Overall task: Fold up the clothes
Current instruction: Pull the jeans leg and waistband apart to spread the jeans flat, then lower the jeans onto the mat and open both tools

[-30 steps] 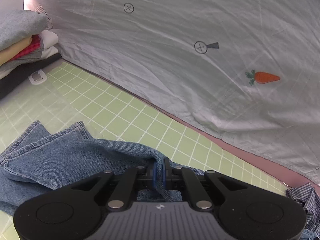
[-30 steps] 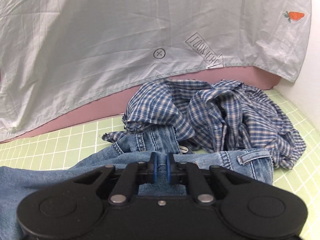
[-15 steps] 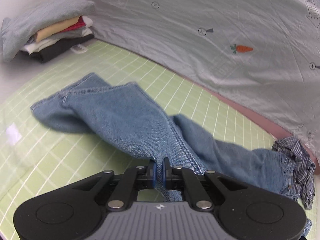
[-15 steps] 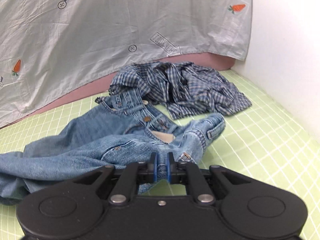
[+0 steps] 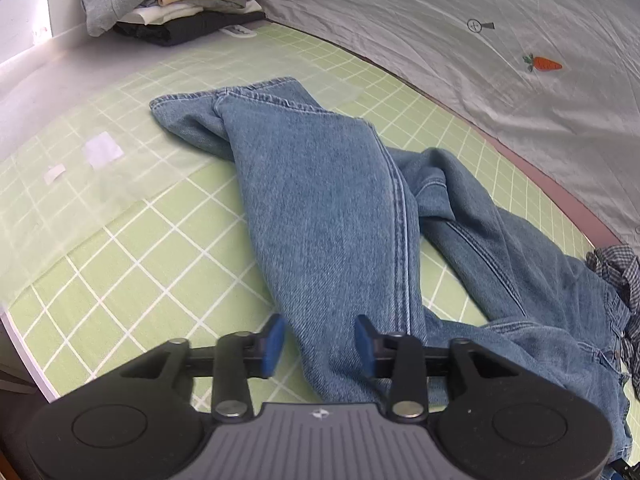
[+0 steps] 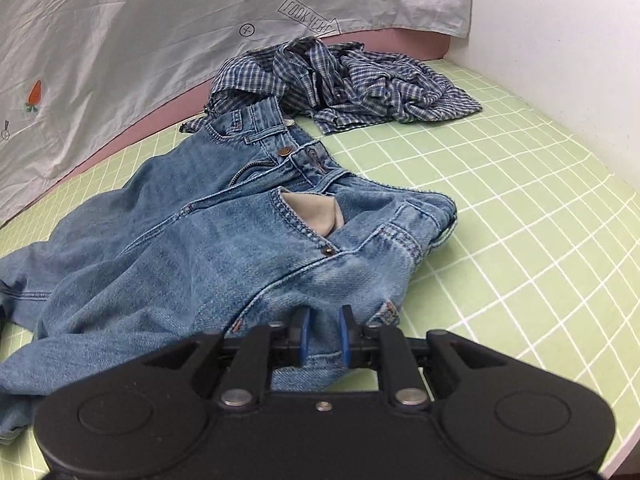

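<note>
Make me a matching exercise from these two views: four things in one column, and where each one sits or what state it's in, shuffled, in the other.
Things:
1. jeans
2. plaid shirt
3. stack of folded clothes
4. left gripper

Place or state:
A. crumpled beside the jeans' waistband
B. jaws open, either side of a denim leg
C. piled at the mat's far corner
D. spread loosely across the green grid mat

Pairs: 1-D, 2-A, 3-C, 4-B
</note>
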A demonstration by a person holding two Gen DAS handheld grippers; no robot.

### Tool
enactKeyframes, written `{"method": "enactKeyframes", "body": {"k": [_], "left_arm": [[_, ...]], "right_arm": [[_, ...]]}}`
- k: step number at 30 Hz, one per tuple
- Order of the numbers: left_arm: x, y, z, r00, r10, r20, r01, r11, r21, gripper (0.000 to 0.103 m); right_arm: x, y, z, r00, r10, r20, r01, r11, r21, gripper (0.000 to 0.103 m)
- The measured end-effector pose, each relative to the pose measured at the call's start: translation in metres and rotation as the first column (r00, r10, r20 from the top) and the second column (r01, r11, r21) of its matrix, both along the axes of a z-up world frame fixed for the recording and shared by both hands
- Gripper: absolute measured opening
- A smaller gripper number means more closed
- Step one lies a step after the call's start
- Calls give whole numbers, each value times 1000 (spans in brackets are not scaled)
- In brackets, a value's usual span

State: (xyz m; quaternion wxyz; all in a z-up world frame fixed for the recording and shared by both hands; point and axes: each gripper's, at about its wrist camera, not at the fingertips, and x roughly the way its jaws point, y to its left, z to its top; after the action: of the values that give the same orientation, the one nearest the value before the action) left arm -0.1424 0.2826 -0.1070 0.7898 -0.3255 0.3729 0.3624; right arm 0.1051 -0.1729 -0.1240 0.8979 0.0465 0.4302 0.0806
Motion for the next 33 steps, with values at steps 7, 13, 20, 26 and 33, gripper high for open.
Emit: {"method": "enactKeyframes", "body": {"k": [7, 13, 20, 26, 33], "left_arm": [[28, -1, -12, 998, -42, -43, 42, 999, 10, 82], [58, 9, -32, 991, -56, -126, 55, 998, -12, 84], [79, 27, -43, 979, -46, -196, 46, 999, -5, 84], [97, 36, -49, 971, -48, -234, 50, 999, 1, 81], [99, 49, -43, 981, 22, -192, -23, 1000, 0, 20]], "right_arm": [[8, -22, -2, 991, -135, -26, 137, 986, 96, 74], [16, -49, -11, 967, -243, -80, 256, 932, 257, 82], [43, -66, -22, 936, -328, -129, 352, 887, 298, 87], [64, -57, -37, 929, -344, -138, 368, 902, 226, 87], [88, -51, -39, 937, -322, -136, 344, 919, 195, 41]]}}
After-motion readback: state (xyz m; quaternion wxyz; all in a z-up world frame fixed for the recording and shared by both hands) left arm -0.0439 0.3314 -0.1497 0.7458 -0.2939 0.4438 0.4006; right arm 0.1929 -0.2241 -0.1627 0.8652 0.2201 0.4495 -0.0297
